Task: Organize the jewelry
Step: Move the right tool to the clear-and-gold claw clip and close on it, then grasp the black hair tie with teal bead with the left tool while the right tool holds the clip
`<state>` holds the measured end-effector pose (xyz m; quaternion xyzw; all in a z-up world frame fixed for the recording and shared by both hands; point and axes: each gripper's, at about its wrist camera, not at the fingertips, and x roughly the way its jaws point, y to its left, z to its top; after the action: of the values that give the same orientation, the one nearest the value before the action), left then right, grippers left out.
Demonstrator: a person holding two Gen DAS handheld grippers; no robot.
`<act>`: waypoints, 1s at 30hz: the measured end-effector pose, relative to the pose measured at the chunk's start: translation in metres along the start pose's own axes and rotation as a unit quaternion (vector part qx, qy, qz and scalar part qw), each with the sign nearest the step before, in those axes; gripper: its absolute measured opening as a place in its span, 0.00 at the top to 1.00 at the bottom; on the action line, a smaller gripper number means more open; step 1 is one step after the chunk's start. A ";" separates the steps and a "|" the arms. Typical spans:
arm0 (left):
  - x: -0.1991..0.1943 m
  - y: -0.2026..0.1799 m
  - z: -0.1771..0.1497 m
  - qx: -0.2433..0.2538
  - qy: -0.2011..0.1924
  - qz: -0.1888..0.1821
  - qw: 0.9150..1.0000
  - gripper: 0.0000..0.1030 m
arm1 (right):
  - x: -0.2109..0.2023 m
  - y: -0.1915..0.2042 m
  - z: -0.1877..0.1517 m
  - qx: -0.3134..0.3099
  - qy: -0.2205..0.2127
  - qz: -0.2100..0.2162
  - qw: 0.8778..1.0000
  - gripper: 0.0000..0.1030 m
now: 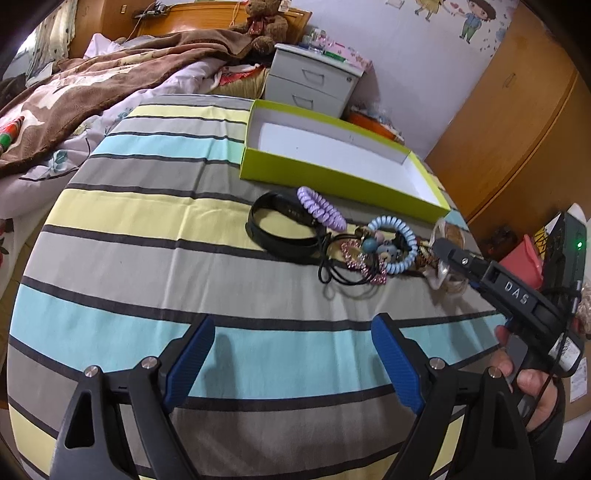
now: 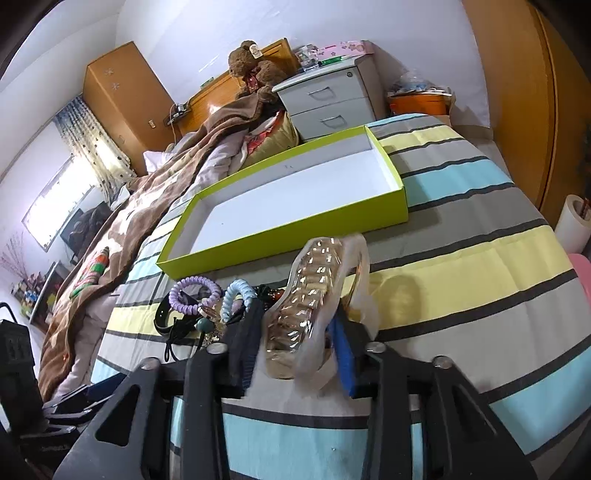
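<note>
At the bottom of the left wrist view we find the left hand-held gripper (image 1: 291, 363) with its blue pads (image 1: 190, 360) spread wide, gripping nothing, above the striped cloth (image 1: 110, 266) on the bench.

At the bottom of the right wrist view, the right hand-held gripper (image 2: 295, 345) is pinching a gold bracelet (image 2: 308, 299) in a clear plastic bag (image 2: 360, 280), held tilted between its pads. In the left wrist view this gripper (image 1: 441, 247) enters from the right edge, its tip at the bag (image 1: 447, 273), just right of the jewelry pile.

At centre frame, the pile lies on the cloth: a blue coil tie (image 1: 397, 243), a pink rhinestone piece (image 1: 360, 264), black elastic cords (image 1: 332, 275), a black band (image 1: 284, 232) and a purple coil tie (image 1: 321, 208) resting on the band's far rim.

Just beyond the pile sits an open green box (image 1: 332, 177), white inside, with nothing in it that we can see.

Farther off, upper frame, we note a grey drawer unit (image 1: 314, 83), a rumpled brown blanket (image 1: 110, 74) and a teddy bear (image 1: 264, 22).
</note>
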<state>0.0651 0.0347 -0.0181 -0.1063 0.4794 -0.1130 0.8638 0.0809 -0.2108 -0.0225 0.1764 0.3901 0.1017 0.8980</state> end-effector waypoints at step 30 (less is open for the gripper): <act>0.033 -0.017 0.029 -0.018 0.006 0.039 0.999 0.35 | -0.046 -0.025 -0.003 -0.044 -0.046 -0.071 0.995 0.81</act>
<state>0.1057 0.0111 -0.0245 -0.1023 0.4899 -0.0713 0.8628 0.0488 -0.2485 -0.0033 0.1129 0.3553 0.0463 0.9267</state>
